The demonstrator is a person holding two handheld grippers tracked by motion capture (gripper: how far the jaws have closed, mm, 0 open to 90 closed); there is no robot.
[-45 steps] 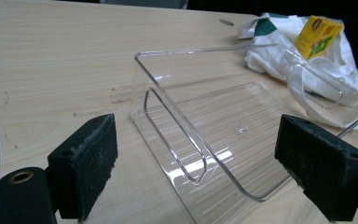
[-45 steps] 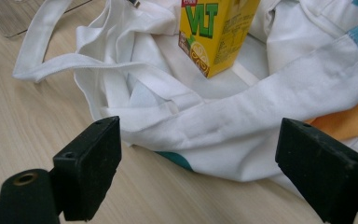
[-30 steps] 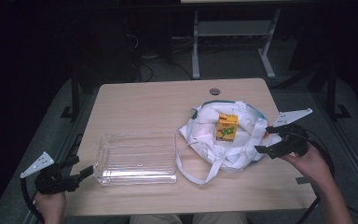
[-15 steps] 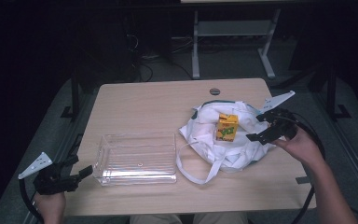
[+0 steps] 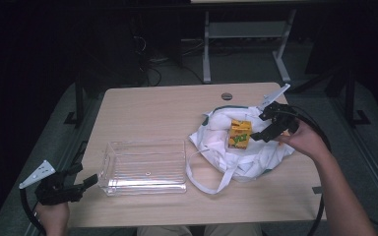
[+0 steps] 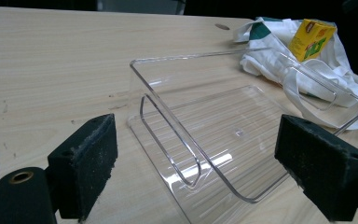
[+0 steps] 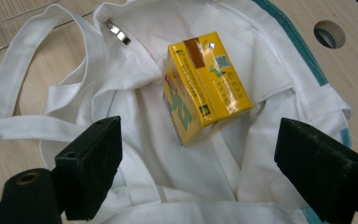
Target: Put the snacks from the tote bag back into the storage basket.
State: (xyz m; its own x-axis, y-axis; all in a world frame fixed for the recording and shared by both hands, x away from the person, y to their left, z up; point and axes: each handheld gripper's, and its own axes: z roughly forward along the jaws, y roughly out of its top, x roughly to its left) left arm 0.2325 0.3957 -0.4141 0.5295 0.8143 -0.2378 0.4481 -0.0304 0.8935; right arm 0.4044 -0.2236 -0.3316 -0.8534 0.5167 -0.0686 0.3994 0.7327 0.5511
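The yellow carton [image 5: 239,133] sits on top of the crumpled white cloth bag [image 5: 236,147], which lies on the right half of the wooden table [image 5: 157,105]. In the right gripper view we see the carton [image 7: 205,86] tilted on the white fabric, one corner pointing down toward the camera, with green lettering on its side and a brown patch on its top face. We hold the right gripper [image 5: 262,135] just to the right of the carton, low over the bag, with its jaws spread wide and nothing between them; in its own view the two black pads stand on either side of the carton but clearly short of it, not touching. The bag's long strap [image 7: 42,70] loops out to the left across the table, and a metal zip pull [image 7: 117,31] shows near the bag's opening. A clear plastic tray [image 5: 145,167] rests on the table just left of the bag, with the strap lying against its right end. Our left gripper [image 5: 89,183] waits at the near left corner of the table, its jaws wide apart and empty, aimed at the tray's short end [image 6: 168,135] and close to it without contact. A round cable hole [image 5: 227,96] marks the table's far edge.
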